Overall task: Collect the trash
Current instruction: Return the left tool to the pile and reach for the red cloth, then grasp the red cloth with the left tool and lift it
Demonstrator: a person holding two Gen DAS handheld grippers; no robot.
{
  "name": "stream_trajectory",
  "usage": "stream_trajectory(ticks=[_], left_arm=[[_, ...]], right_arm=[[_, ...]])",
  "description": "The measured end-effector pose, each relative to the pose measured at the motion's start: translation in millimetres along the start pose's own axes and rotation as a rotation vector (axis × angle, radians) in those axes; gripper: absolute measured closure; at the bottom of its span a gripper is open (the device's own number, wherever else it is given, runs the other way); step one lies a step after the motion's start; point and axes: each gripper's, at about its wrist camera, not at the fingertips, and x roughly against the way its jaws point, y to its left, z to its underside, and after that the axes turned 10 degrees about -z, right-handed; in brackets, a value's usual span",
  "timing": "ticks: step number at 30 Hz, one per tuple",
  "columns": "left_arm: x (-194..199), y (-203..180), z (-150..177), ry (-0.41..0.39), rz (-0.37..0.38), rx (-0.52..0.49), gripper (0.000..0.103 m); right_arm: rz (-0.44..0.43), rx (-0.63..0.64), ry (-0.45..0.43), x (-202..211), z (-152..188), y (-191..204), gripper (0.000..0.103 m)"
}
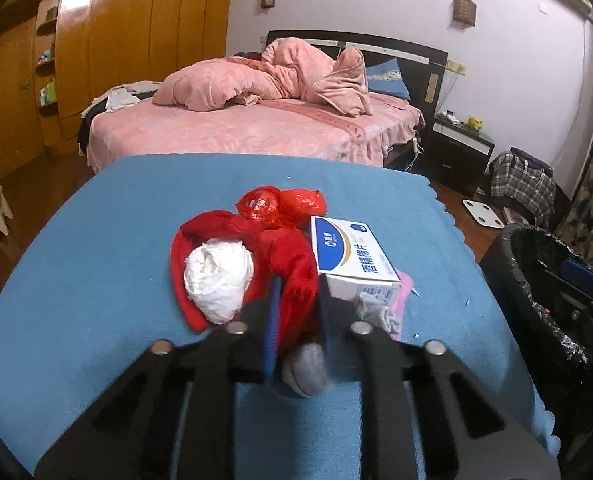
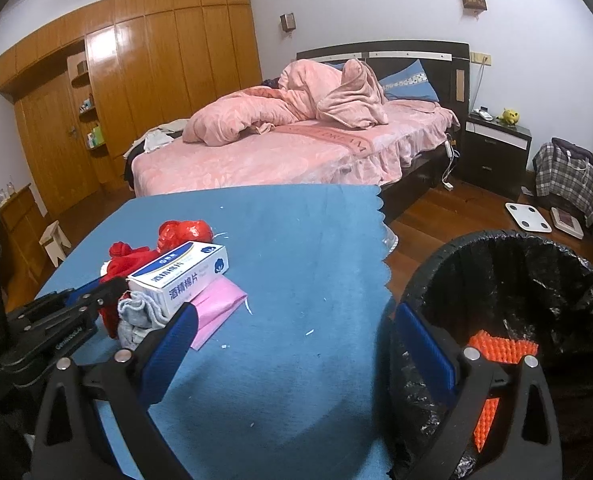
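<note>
On the blue-covered table point(image 1: 136, 220) lies a pile of items: a red cloth point(image 1: 292, 256), a white crumpled paper ball point(image 1: 218, 280), a red plastic bag point(image 1: 284, 206), a white-and-blue box point(image 1: 352, 256), a pink packet point(image 2: 216, 304) and a grey sock point(image 1: 306, 364). My left gripper point(image 1: 298, 284) is shut on the red cloth, with fabric pinched between its blue pads. From the right wrist view it point(image 2: 116, 284) reaches into the pile from the left. My right gripper point(image 2: 296, 344) stands open and holds nothing, over the table's right edge beside the black-lined bin point(image 2: 496, 236).
An orange ridged item point(image 2: 500, 348) lies inside the bin. Behind the table is a bed point(image 2: 296, 152) with pink bedding, with wooden wardrobes point(image 2: 156, 60) at the left. A nightstand point(image 2: 496, 152), a white scale point(image 2: 528, 216) and a plaid bag point(image 2: 568, 180) are on the floor to the right.
</note>
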Motion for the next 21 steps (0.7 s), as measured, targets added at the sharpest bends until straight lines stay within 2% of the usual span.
stream_trajectory(ticks=[2, 13, 21], left_arm=[[2.1, -0.5, 1.3, -0.007, 0.002, 0.000, 0.092], [45.9, 31.1, -9.6, -0.102, -0.002, 0.084, 0.093], [64.1, 53.2, -5.4, -0.120, -0.032, 0.109, 0.093]], right_arm=[[-0.001, -0.001, 0.003, -1.9, 0.7, 0.4, 0.006], [-0.023, 0.007, 0.000, -9.5, -1.7, 10.1, 0.006], [-0.073, 0.031, 0.003, -21.0, -5.3, 34.7, 0.006]])
